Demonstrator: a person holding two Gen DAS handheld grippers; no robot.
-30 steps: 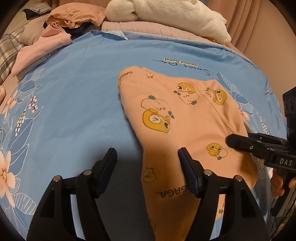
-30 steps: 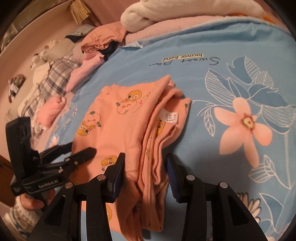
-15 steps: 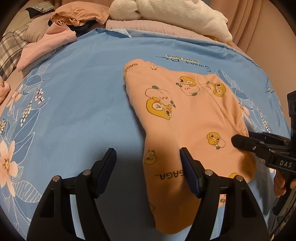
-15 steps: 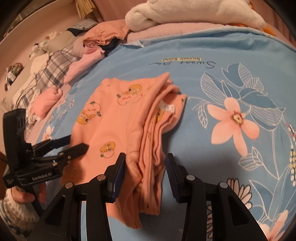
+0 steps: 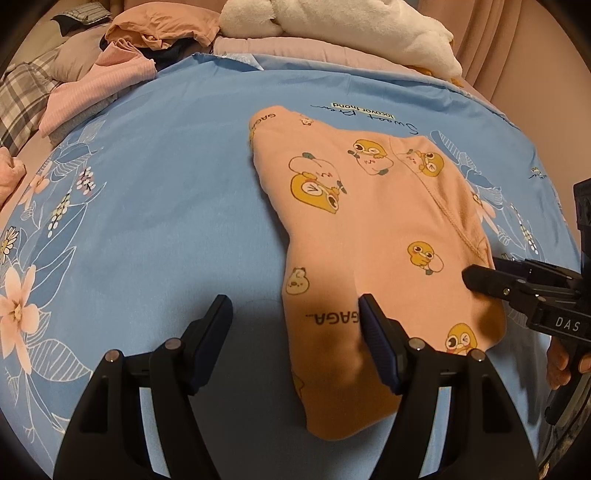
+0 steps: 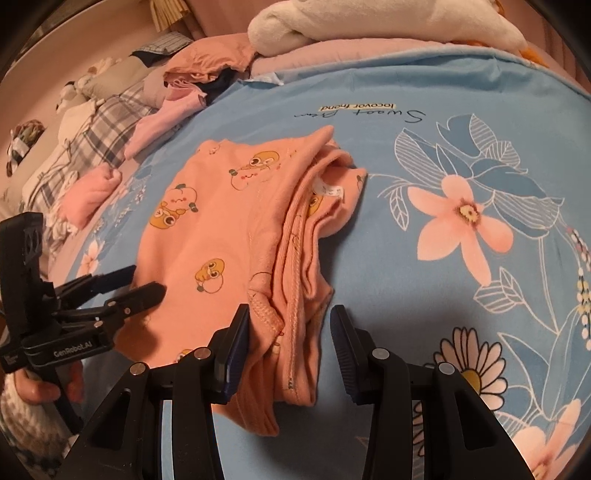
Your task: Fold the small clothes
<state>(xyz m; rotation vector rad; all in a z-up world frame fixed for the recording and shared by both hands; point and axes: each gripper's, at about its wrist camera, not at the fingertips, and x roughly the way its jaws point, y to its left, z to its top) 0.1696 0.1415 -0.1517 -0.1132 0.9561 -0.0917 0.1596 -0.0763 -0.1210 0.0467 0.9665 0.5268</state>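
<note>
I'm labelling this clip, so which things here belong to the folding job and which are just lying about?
In the job:
- peach cartoon-duck print garment, lying folded on the blue floral bedsheet
- left gripper, open
- right gripper, open

Lying about:
- white fluffy blanket
- pink ribbed top
- grey plaid cloth

A bed's blue floral sheet [image 5: 155, 206] carries 1 folded orange duck-print garment [image 5: 373, 229] near its middle; pink and plaid clothes [image 6: 107, 147] are heaped along its far left edge, a white blanket [image 5: 332, 22] beyond
</note>
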